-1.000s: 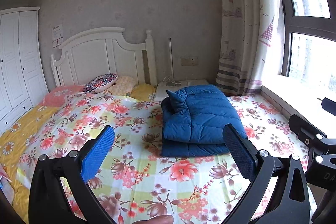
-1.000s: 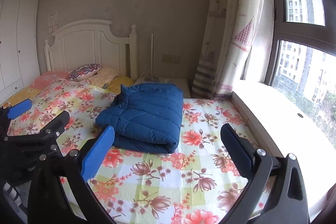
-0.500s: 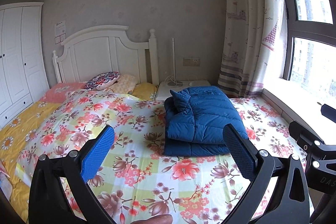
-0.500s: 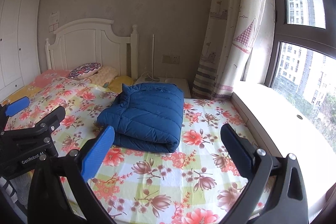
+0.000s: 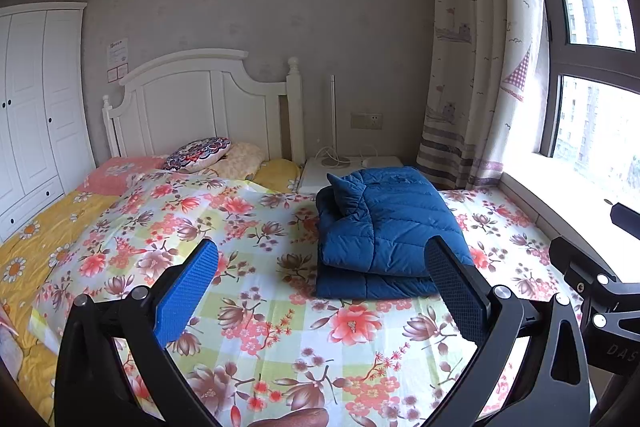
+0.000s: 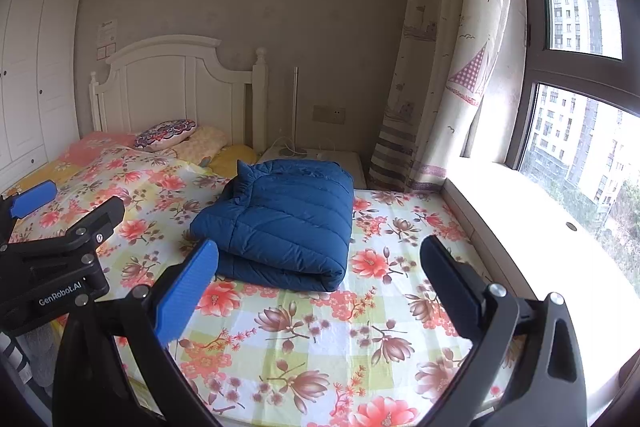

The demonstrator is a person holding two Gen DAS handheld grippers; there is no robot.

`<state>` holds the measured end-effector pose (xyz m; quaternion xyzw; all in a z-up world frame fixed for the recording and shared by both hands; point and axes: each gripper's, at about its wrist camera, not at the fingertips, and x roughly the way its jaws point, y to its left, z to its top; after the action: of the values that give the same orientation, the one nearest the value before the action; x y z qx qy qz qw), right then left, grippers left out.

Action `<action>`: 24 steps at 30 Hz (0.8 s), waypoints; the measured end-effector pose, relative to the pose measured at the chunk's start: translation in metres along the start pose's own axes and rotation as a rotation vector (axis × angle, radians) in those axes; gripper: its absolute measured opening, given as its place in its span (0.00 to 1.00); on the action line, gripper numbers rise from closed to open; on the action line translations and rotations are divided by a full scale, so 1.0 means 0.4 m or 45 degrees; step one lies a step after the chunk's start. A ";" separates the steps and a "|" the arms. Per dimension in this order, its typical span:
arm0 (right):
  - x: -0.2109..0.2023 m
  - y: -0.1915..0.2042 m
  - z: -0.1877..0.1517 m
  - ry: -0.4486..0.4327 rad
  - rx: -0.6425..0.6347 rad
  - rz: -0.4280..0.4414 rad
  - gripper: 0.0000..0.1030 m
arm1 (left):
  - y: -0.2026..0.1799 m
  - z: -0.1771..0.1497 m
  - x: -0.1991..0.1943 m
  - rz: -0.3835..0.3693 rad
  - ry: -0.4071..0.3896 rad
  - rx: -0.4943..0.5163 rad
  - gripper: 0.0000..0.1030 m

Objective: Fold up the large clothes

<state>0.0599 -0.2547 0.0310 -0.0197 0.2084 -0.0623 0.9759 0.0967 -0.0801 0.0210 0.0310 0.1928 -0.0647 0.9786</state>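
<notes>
The blue jacket (image 6: 280, 223) is quilted, puffy cloth with a faint sheen along its stitched channels. Under it the floral bedsheet (image 5: 256, 311) is smooth, matt cotton-like cloth. The headboard (image 5: 200, 107) looks like painted wood, white and satiny, as do the wardrobe doors (image 5: 36, 95). The curtain (image 6: 452, 75) is thin, matt printed fabric. The left gripper (image 5: 320, 291) has a matt black plastic frame with small shiny metal screws, and its fingers (image 5: 186, 291) carry blue pads of finely ribbed, rubbery texture.
</notes>
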 end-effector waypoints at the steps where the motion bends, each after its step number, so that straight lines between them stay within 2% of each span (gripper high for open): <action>1: 0.001 0.000 0.000 0.002 0.000 0.000 0.97 | 0.000 0.000 0.001 -0.001 0.003 0.000 0.96; 24: 0.006 0.004 -0.009 0.012 0.000 0.006 0.97 | -0.005 -0.004 0.004 -0.002 0.012 0.007 0.96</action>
<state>0.0607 -0.2536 0.0268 -0.0189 0.2130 -0.0601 0.9750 0.0973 -0.0820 0.0190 0.0337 0.1971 -0.0657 0.9776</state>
